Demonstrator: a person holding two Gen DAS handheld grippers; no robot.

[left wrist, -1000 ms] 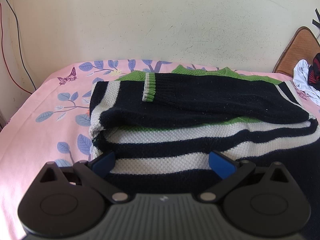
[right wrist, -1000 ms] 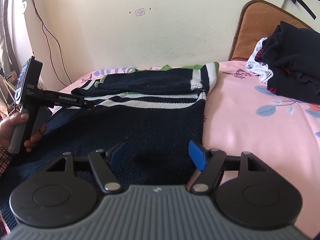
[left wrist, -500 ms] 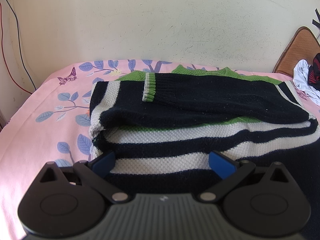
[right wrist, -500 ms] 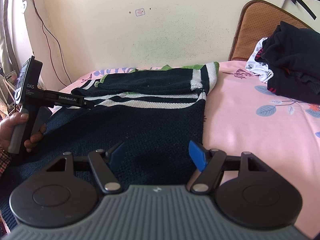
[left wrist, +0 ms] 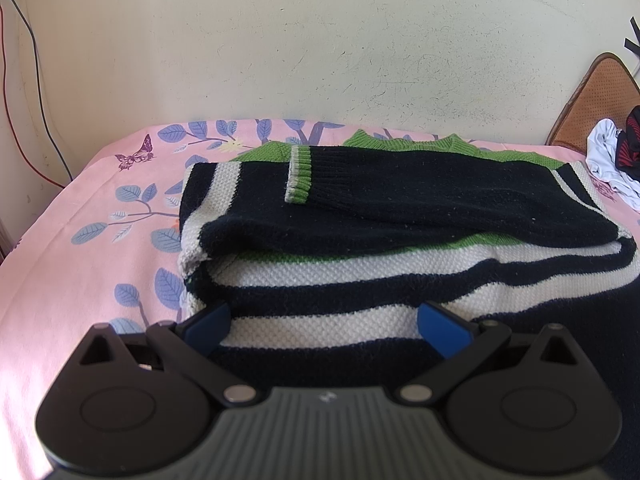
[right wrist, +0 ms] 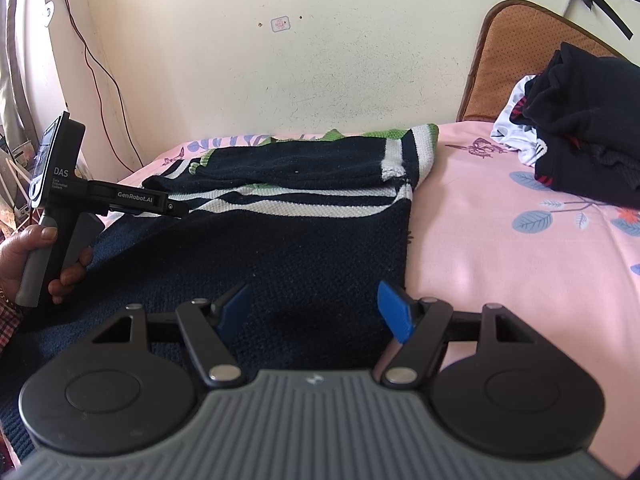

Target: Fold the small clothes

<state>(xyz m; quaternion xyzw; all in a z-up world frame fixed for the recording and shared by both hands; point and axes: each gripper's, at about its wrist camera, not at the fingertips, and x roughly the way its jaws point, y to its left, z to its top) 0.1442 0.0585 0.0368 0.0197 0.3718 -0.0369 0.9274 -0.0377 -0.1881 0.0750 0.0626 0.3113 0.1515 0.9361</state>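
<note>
A knitted sweater (left wrist: 400,276), dark navy with white stripes and green trim, lies on the pink floral bed. Both sleeves are folded across its chest; one green-edged cuff (left wrist: 299,176) lies on top. My left gripper (left wrist: 324,322) hovers open over the striped part near the sweater's left edge, with nothing between its blue pads. In the right wrist view the sweater's plain dark lower body (right wrist: 280,256) spreads toward me. My right gripper (right wrist: 314,306) stands open over it near the right edge. A hand (right wrist: 28,256) holds the left gripper's handle at the far left.
A pile of dark and white clothes (right wrist: 576,136) sits at the right on the pink sheet (right wrist: 500,264), in front of a brown cushion (right wrist: 508,52). The wall runs close behind the bed. Wires (left wrist: 24,92) hang at the left.
</note>
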